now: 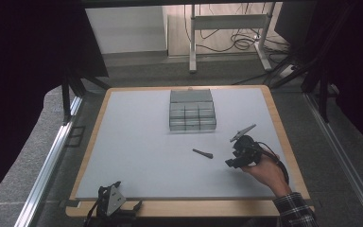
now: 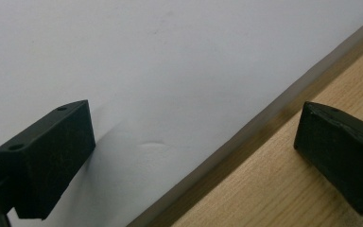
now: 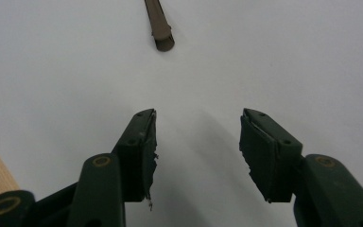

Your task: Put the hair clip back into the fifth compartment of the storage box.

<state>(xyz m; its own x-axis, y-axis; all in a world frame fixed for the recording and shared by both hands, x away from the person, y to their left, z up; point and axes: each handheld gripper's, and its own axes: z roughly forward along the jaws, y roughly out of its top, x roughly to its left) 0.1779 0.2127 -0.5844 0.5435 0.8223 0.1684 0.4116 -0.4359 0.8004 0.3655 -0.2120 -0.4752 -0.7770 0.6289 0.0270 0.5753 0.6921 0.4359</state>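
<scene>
A small dark grey stick (image 1: 203, 153) lies on the white mat (image 1: 137, 142), in front of a grey block of boxes (image 1: 192, 111). A hand at the right holds my right gripper (image 1: 230, 153) just right of the stick, its jaws pointing toward it. In the right gripper view the right gripper (image 3: 198, 116) is open above bare mat with nothing between its fingers, and the stick's end (image 3: 159, 26) lies ahead, apart from them. My left gripper (image 1: 118, 203) rests at the table's front edge. In the left gripper view the left gripper (image 2: 194, 113) stands wide open across the mat's border.
The wooden table rim (image 1: 194, 208) frames the mat, and its front strip (image 2: 288, 179) runs under the left gripper. Metal rails (image 1: 52, 161) flank the table. A white stand with cables (image 1: 227, 28) is on the floor beyond.
</scene>
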